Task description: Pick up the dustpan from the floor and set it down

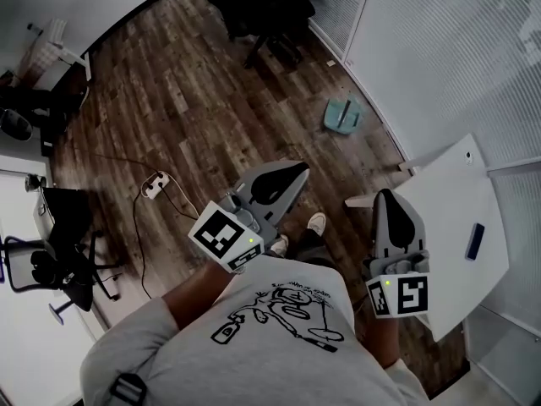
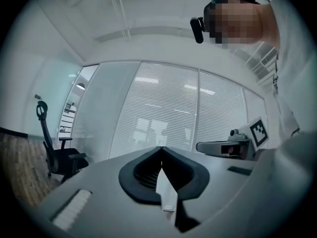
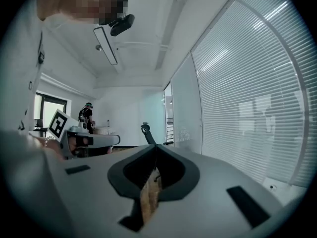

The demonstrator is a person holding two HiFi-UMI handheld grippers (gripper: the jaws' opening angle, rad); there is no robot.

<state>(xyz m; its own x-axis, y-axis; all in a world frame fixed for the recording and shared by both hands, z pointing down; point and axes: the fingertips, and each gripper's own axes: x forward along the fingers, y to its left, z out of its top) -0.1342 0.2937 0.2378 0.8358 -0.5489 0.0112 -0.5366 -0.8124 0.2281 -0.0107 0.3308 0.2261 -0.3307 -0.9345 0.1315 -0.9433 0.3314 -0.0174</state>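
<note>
I barely make out the dustpan [image 1: 342,114], well ahead of both tools. The left tool [image 1: 292,176] and right tool [image 1: 385,197] point forward, each pressed together.

The wood floor [image 1: 169,100] carries a teal dustpan [image 1: 342,114], an office chair [image 1: 266,11] and what looks like a power strip [image 1: 155,184].

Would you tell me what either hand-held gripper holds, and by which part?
Nothing: left hand-held gripper and right hand-held gripper are shut and empty; the dustpan lies on the floor.
</note>
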